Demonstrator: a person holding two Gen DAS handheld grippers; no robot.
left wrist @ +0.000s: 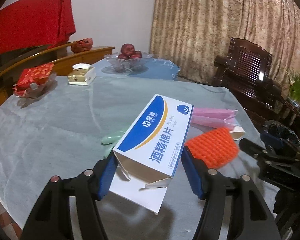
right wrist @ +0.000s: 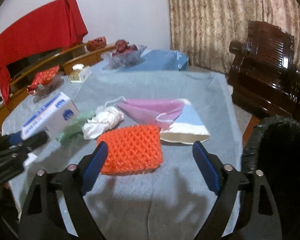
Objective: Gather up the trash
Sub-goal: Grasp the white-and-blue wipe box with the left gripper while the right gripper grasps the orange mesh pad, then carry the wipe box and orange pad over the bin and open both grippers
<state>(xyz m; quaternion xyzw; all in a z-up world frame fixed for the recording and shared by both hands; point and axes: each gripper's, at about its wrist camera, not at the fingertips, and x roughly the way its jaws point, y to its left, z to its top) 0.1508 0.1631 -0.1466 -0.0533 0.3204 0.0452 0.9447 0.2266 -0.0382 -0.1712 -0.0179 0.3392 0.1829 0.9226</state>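
A white and blue alcohol-pad box (left wrist: pixel 150 150) with a torn open end lies between the open jaws of my left gripper (left wrist: pixel 150 172); the left finger touches its side, the right finger stands apart. The box also shows in the right wrist view (right wrist: pixel 48 116). An orange foam net (right wrist: pixel 131 149) lies just ahead of my open, empty right gripper (right wrist: pixel 150 166); it also shows in the left wrist view (left wrist: pixel 212 148). Behind it lie a pink face mask (right wrist: pixel 154 110), a crumpled white tissue (right wrist: pixel 104 122), a green wrapper (right wrist: pixel 74 128) and a blue-white paper cup (right wrist: pixel 186 128) on its side.
The grey tablecloth (left wrist: pixel 50 132) covers a round table. At the back stand a glass fruit bowl (left wrist: pixel 128 60), a gold tissue box (left wrist: pixel 82 75) and a dish of red packets (left wrist: pixel 34 80). A dark wooden chair (left wrist: pixel 250 70) stands at right. A black bag (right wrist: pixel 280 150) hangs beside the table.
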